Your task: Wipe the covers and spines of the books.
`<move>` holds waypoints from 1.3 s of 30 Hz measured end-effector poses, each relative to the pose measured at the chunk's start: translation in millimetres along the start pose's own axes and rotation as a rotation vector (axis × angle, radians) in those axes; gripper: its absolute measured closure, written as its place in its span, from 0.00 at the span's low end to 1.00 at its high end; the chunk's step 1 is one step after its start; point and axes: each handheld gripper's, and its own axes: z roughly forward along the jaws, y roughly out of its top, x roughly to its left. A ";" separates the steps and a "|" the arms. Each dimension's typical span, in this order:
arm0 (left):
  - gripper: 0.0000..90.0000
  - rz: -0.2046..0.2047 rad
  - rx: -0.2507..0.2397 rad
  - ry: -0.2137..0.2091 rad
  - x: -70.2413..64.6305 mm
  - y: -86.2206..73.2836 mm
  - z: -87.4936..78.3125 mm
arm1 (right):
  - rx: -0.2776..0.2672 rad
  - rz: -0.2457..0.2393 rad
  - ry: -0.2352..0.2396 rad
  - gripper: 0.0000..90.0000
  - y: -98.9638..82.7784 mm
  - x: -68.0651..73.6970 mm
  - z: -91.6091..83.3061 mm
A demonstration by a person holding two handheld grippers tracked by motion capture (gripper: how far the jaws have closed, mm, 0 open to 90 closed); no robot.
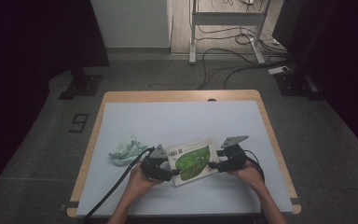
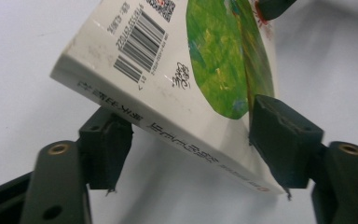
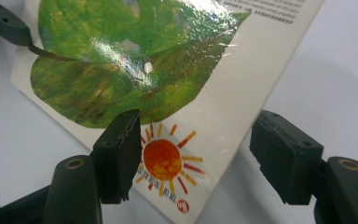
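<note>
Two grippers meet at one book (image 1: 192, 161) lying near the front middle of the desk (image 1: 177, 121), a crumpled pale-green cloth (image 1: 124, 150) well apart to its left; the left gripper (image 1: 173, 173) stands at the spine corner, the right gripper (image 1: 213, 164) at the opposite edge. Left gripper view gives the barcode (image 2: 137, 46), a QR code and small print along the spine, too blurred to read; its jaws straddle the spine, one touching the cover, the other just under the book, not clamped. Right gripper view shows the green leaf (image 3: 130, 60) and an orange sun (image 3: 164, 158); its jaws stand apart, one over the cover, the other off the edge.
</note>
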 end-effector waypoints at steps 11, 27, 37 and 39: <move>0.52 -0.068 -0.023 -0.048 3.6 4.5 -7.1 | -0.026 0.014 -0.003 0.43 11.3 -0.5 -5.0; 0.75 -0.070 -0.083 -0.031 9.2 13.4 -25.8 | -0.109 0.025 -0.027 0.55 21.0 -0.5 -15.4; 0.75 -0.023 -0.085 0.040 19.3 16.4 -31.4 | -0.131 -0.002 -0.056 0.59 32.1 2.6 -12.4; 0.73 -0.005 -0.079 0.071 22.1 17.2 -32.1 | -0.132 -0.010 -0.061 0.59 35.3 3.0 -9.6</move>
